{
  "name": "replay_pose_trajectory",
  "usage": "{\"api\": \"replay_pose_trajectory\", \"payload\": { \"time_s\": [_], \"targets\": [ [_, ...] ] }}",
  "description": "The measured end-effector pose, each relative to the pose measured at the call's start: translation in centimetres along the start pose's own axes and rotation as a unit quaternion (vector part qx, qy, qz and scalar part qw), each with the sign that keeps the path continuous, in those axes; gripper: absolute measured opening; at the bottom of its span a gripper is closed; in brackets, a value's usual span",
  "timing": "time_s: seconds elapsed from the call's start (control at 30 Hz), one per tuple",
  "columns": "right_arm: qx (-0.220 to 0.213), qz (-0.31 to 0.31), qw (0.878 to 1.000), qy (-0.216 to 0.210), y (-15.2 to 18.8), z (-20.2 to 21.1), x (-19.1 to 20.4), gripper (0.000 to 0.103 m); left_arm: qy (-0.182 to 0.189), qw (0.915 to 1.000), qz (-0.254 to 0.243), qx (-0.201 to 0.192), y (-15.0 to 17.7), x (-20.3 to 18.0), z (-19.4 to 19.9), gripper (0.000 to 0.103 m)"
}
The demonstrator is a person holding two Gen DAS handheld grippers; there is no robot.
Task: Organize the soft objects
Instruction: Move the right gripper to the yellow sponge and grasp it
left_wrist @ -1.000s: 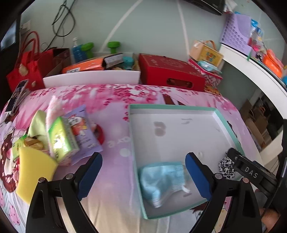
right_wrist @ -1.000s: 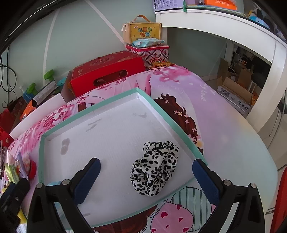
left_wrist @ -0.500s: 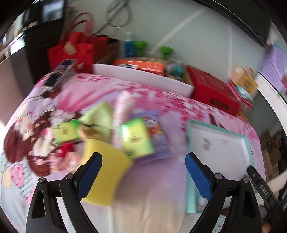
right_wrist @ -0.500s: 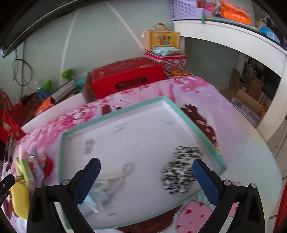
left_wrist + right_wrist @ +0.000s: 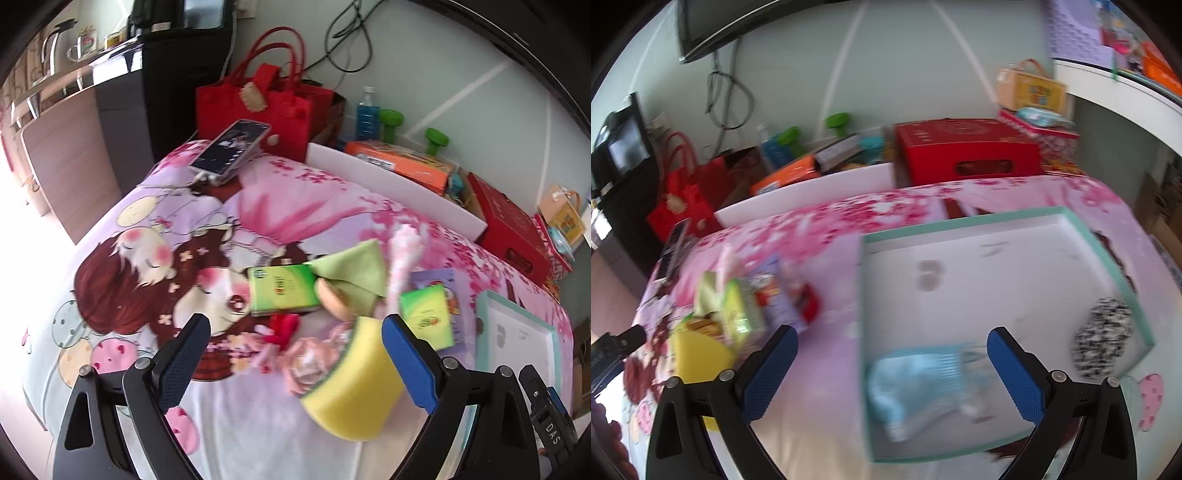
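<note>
A pile of soft things lies on the pink cartoon bedspread: a yellow sponge, green tissue packs, a green cloth, a pink scrunchie and a small red bow. My left gripper is open and empty just in front of the pile. The white tray with a teal rim holds a light blue mask and a leopard-print scrunchie. My right gripper is open and empty above the tray's near left edge.
A phone lies at the bed's far left corner beside a red bag. A white board, an orange box and a red box line the far edge. A white shelf stands at the right.
My left gripper has swung left from the tray with the mask to the pile of soft things. My right gripper has swung left from the leopard scrunchie toward the tray's left edge. Both stay open.
</note>
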State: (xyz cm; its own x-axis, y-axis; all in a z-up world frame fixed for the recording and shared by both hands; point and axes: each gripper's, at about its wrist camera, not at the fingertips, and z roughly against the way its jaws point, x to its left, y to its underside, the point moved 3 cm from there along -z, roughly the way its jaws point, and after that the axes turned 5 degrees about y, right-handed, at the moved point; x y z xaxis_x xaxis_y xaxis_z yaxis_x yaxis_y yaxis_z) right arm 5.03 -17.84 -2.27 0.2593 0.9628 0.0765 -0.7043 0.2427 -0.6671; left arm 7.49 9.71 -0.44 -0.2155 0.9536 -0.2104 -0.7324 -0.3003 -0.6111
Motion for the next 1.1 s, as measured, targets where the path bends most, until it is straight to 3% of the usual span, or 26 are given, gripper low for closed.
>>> {"api": "replay_pose_trajectory", "payload": {
  "time_s": [0.17, 0.27, 0.47, 0.67, 1.1],
  "targets": [
    [0.016, 0.010, 0.999, -0.045, 0.9, -0.6, 3.6, 0.103, -0.013, 0.9999, 0.005, -0.006, 0.0, 2.0, -0.1, 0.095],
    [0.024, 0.018, 0.998, -0.063, 1.6, -0.8, 5.4, 0.103, -0.014, 0.9999, 0.003, -0.001, 0.2, 2.6, -0.4, 0.103],
    [0.041, 0.037, 0.994, -0.090, 2.9, -1.4, 8.7, 0.103, -0.011, 0.9988, 0.021, 0.042, 1.0, 3.9, -2.3, 0.103],
    [0.054, 0.055, 0.991, -0.111, 4.0, -1.7, 11.4, 0.103, -0.036, 0.9973, 0.041, 0.049, 1.3, 5.7, -2.7, 0.103],
    [0.065, 0.111, 0.982, -0.137, 5.8, -2.6, 16.0, 0.103, -0.028, 0.9940, 0.080, 0.069, 1.9, 8.1, -4.0, 0.103]
  ]
}}
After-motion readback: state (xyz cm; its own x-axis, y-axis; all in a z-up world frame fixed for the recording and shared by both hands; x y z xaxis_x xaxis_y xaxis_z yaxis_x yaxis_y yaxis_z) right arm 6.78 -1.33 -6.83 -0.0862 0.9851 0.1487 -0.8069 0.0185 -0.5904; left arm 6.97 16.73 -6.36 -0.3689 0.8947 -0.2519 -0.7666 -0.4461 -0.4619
